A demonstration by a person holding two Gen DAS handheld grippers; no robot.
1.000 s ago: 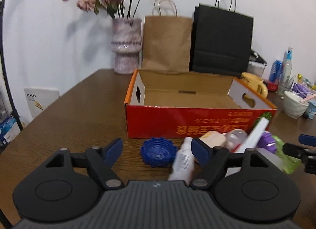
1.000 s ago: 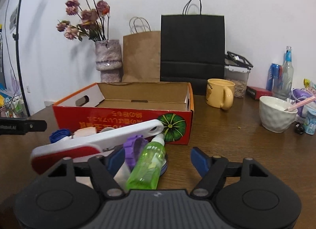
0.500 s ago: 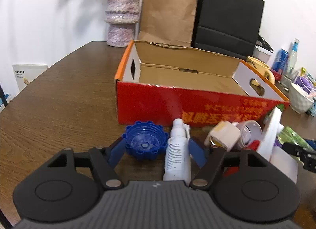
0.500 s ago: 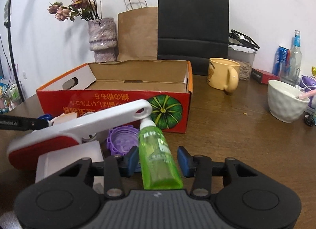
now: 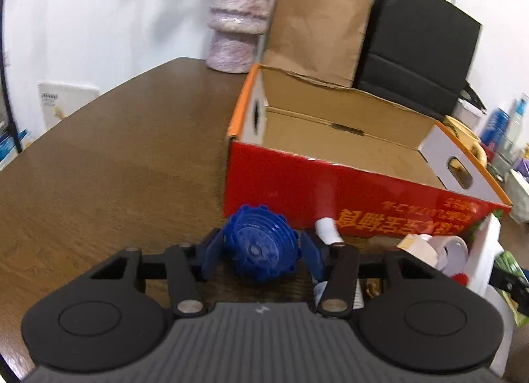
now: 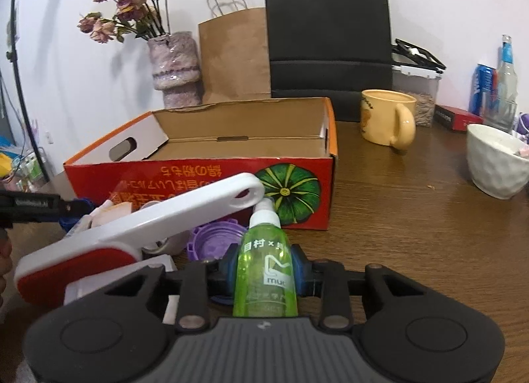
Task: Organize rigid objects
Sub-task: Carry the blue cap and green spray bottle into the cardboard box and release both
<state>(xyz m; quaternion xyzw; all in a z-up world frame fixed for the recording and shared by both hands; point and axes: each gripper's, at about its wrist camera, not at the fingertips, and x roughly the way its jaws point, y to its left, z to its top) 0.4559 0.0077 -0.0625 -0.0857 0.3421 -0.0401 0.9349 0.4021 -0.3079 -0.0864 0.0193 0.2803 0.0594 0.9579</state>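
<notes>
Closing left claw (image 5: 258, 255) around blue cap (image 5: 259, 250) | closing right claw (image 6: 264, 270) onto green bottle (image 6: 264, 270) | box (image 6: 205, 181), frame centre, holding nothing; pile awaiting.

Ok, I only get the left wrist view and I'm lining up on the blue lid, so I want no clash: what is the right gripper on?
Observer: The right gripper has the green spray bottle between its pads, and its jaws are closing on it.
Operator: Is anything crowding that bottle?
Observer: The white and red brush slants across just behind its nozzle. I cannot tell whether they touch.
Operator: And on the table beside it?
Observer: A purple lid lies just left of the bottle, partly under the brush.
</notes>
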